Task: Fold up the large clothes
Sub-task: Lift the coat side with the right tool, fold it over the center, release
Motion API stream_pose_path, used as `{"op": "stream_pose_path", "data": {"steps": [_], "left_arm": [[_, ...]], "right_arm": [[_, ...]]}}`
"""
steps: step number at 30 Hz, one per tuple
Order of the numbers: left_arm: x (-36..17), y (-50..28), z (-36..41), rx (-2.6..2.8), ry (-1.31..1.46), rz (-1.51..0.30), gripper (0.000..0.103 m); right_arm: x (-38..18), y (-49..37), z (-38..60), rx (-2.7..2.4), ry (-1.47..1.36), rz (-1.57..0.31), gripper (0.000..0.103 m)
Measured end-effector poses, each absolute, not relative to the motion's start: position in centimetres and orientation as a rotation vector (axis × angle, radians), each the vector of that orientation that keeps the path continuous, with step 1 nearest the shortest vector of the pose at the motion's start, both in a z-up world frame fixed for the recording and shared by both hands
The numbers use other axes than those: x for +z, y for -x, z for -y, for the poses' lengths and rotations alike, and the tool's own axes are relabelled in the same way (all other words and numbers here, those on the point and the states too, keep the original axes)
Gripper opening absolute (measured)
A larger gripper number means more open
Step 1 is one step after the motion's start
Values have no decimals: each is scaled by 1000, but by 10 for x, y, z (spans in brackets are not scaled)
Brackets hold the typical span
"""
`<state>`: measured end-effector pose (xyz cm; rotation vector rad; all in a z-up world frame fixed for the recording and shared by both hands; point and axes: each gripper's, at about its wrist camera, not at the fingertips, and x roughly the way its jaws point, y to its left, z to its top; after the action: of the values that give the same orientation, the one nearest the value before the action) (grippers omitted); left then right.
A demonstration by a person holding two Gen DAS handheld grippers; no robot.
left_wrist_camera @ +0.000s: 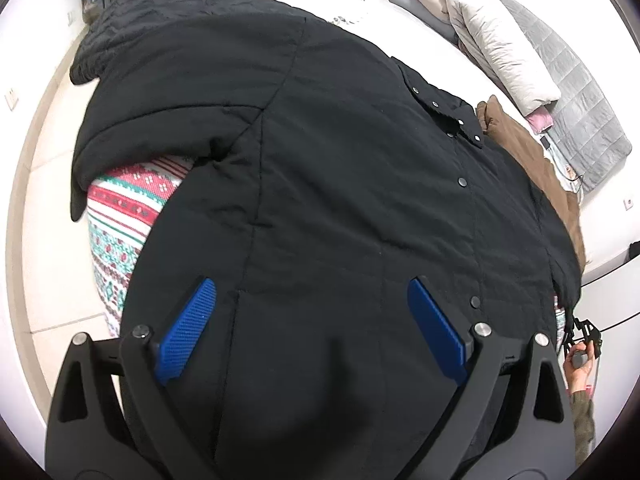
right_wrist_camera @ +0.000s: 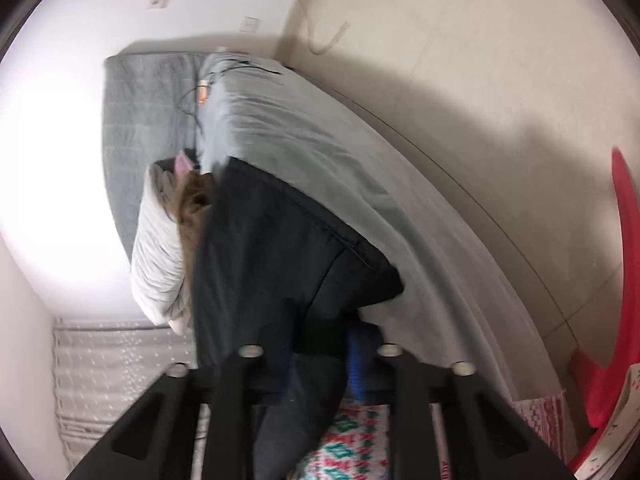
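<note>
A large black quilted coat (left_wrist_camera: 320,160) with snap buttons lies spread over the bed and fills the left wrist view. My left gripper (left_wrist_camera: 312,328) hovers just above its lower part with its blue pads (left_wrist_camera: 188,328) wide apart and nothing between them. In the right wrist view my right gripper (right_wrist_camera: 324,364) is shut on an edge of the black coat (right_wrist_camera: 280,248), which hangs from it over the bed's side; one blue pad (right_wrist_camera: 358,368) shows beside the fabric. The right gripper also shows in the left wrist view (left_wrist_camera: 580,336) at the coat's right edge.
A red, white and green patterned blanket (left_wrist_camera: 120,216) lies under the coat at the left. A brown garment (left_wrist_camera: 532,152), a white pillow (left_wrist_camera: 492,44) and a grey quilt (left_wrist_camera: 576,92) lie at the right. A red object (right_wrist_camera: 624,280) stands by the bed on the pale floor (right_wrist_camera: 480,80).
</note>
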<state>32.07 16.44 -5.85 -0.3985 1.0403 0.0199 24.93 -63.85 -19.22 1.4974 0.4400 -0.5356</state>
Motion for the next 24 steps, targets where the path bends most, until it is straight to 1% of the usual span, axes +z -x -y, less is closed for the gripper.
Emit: {"op": "stream_pose_path", "data": {"steps": [4, 8, 10, 14, 18, 22, 24], "left_arm": [[-56, -320, -167, -2, 431, -1039, 96], [-53, -317, -171, 4, 419, -1023, 96], [-54, -316, -175, 7, 429, -1023, 97], [-53, -311, -186, 21, 449, -1020, 96], [-51, -306, -203, 49, 479, -1013, 96], [-52, -305, -220, 83, 539, -1005, 96], [-52, -306, -225, 93, 561, -1003, 97]], "right_arm": [[-141, -255, 633, -557, -1281, -418, 11], [-70, -268, 614, -528, -1061, -344, 10], [-43, -278, 599, -521, -970, -334, 10], [-25, -290, 577, -538, -870, -361, 10], [-16, -291, 560, -497, -900, -329, 10], [32, -306, 506, -365, -807, -274, 10], [59, -329, 451, -268, -694, -277, 10]]}}
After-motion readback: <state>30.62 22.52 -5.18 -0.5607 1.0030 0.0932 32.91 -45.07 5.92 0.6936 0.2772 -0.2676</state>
